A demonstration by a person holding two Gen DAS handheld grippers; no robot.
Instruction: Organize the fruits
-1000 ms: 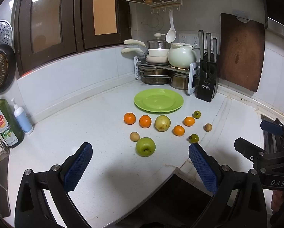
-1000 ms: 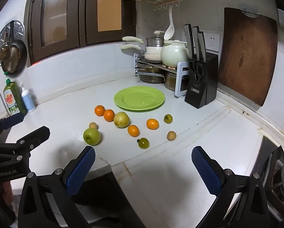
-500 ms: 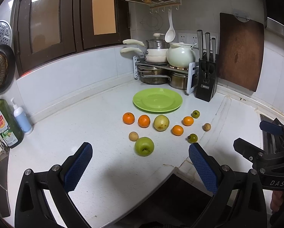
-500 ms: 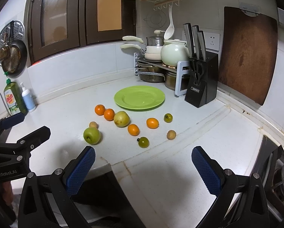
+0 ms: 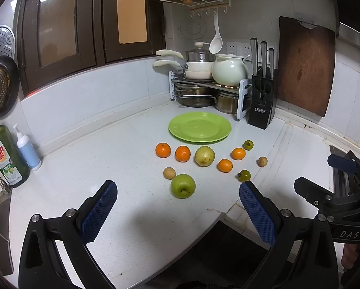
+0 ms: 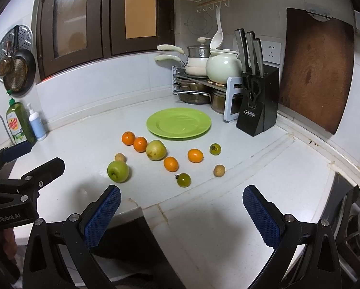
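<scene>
- Green plate (image 5: pixel 199 127) sits bare at the back of the white table (image 5: pixel 83 168); all the fruit lies loose in front of it, none on it yet.
- I have the left claw (image 5: pixel 177 213) and right claw (image 6: pixel 181 214) both spread wide, holding nothing, well short of the fruit.
- Nearest my left claw is the green apple (image 5: pixel 182 186), with a small brown fruit (image 5: pixel 169 173) just beside it; reaching in carelessly, I could knock that one away.
- Round fruit may roll toward the table edge if I nudge or pinch it off-centre.
- Readable writing: "dish soap" and "LEMON" on the soap bottle (image 5: pixel 5 156), "OPPEIN" on the knife block (image 6: pixel 257 101).
</scene>
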